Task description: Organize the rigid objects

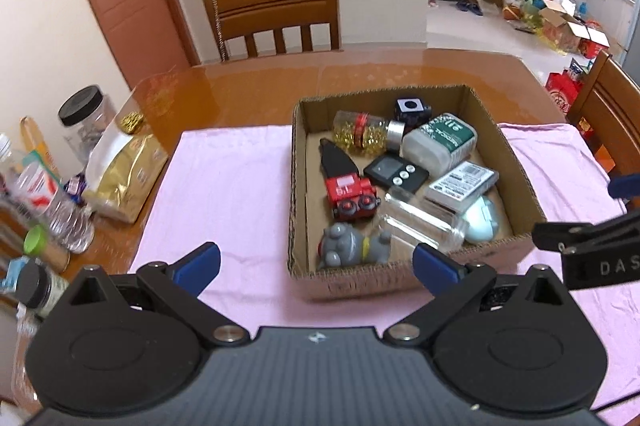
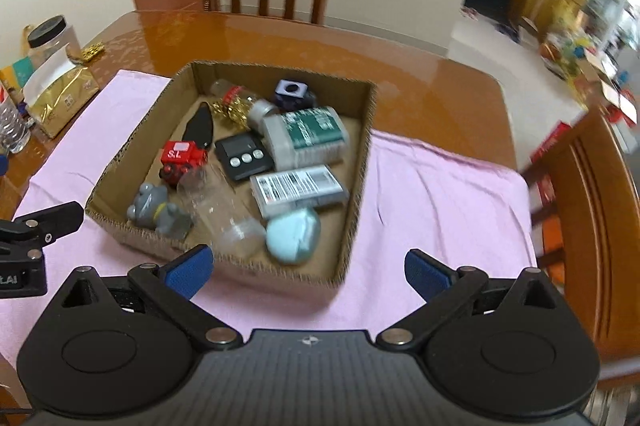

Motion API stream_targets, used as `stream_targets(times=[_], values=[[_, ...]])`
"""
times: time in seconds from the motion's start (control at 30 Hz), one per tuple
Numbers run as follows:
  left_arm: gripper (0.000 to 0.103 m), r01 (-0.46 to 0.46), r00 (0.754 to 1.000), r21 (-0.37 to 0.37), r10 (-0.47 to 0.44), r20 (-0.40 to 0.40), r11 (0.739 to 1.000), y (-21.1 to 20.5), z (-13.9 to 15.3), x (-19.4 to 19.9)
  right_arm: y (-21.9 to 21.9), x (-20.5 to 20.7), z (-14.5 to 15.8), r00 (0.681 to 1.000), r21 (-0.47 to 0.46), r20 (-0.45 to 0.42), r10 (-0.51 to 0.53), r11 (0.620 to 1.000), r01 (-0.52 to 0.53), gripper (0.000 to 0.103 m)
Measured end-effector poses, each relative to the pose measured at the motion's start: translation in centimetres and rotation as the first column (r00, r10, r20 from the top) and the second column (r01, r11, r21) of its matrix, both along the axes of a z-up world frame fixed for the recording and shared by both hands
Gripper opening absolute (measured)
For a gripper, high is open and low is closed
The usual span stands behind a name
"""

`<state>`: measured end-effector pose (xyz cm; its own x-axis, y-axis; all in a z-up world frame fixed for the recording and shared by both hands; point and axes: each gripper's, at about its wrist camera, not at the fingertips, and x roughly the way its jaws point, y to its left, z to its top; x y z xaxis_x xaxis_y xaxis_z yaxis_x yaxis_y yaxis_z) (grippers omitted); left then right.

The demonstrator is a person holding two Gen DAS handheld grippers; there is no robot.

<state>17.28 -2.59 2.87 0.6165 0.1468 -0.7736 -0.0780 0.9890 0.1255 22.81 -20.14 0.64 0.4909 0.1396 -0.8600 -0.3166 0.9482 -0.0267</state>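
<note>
A box [image 1: 400, 282] sits mid-frame on a cloth [image 1: 224, 193] on the tabletop [image 1: 260, 85]; jars [image 1: 86, 121] stand at left.

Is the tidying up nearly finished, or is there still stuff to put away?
It looks nearly done: the brown cardboard box already holds the grey cat figurine, red toy train, clear plastic bottle and more. Both grippers, left and right, are open and empty. The pink cloth shows nothing left.

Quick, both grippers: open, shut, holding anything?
Left gripper: open, fingers empty, near the box.
Right gripper: open wide, empty.
</note>
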Motion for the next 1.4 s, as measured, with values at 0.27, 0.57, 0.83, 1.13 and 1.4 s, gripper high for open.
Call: stream_targets(times=[0.27, 0.57, 0.83, 1.13, 1.4], values=[[0.102, 0.005, 1.0, -0.016, -0.005, -0.022, 1.0, -1.1, 1.8, -2.6, -1.2, -3.8, 2.3, 0.993, 0.05, 0.0, -0.116, 0.992, 0.116, 0.103], [0.102, 0.022, 0.999, -0.069, -0.024, -0.034, 0.997, -0.2, 2.5, -3.2, -0.5, -5.8, 3.6, 0.983, 0.032, 0.034, -0.181, 0.983, 0.18, 0.103], [0.102, 0.047, 0.998, -0.065, -0.05, -0.047, 0.997, 0.0, 2.3, -3.2, 0.5, -6.4, 3.6, 0.978, 0.037, 0.025, -0.207, 0.978, 0.206, 0.103], [0.102, 0.044, 0.998, -0.07, -0.047, -0.033, 0.997, 0.7, 2.8, -3.3, 0.9, -6.6, 4.0, 0.977, 0.043, 0.033, -0.211, 0.977, 0.209, 0.103], [0.102, 0.044, 0.999, -0.067, -0.046, -0.026, 0.997, 0.7, 3.0, -3.2, 1.0, -6.6, 4.2, 0.976, 0.044, 0.038, -0.214, 0.976, 0.212, 0.103]])
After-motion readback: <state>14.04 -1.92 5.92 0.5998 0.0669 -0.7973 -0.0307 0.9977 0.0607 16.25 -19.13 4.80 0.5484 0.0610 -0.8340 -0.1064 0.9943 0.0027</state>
